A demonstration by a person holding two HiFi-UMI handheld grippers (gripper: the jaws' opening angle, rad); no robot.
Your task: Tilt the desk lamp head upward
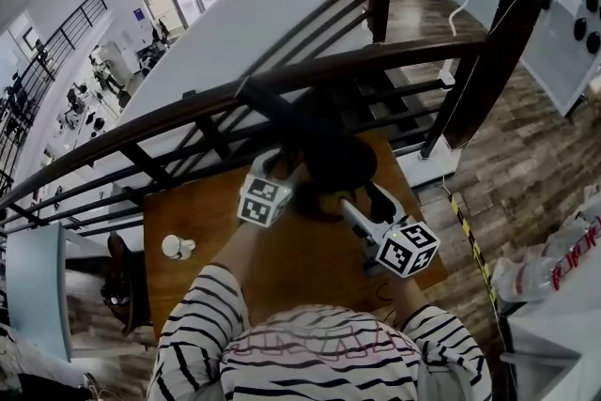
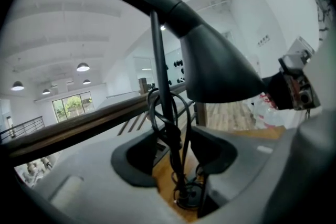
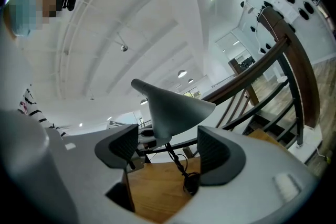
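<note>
A black desk lamp stands on the wooden table (image 1: pixel 282 272); its round head (image 1: pixel 338 162) is seen from above in the head view. In the left gripper view the thin stem (image 2: pixel 160 71), with a cord wound round it, rises between the jaws of my left gripper (image 2: pixel 176 157), and the cone head (image 2: pixel 215 68) hangs above right. The pads stand apart from the stem, so this gripper is open. My right gripper (image 3: pixel 167 152) is open just below the lamp head (image 3: pixel 170 110), whose narrow end sits between the two pads without touching them.
A dark curved railing (image 1: pixel 188 113) runs along the table's far edge, with a drop behind it. A small white object (image 1: pixel 176 247) lies at the table's left. The lamp's cord is coiled at its base (image 3: pixel 190 183). Plastic bottles (image 1: pixel 554 268) lie at right.
</note>
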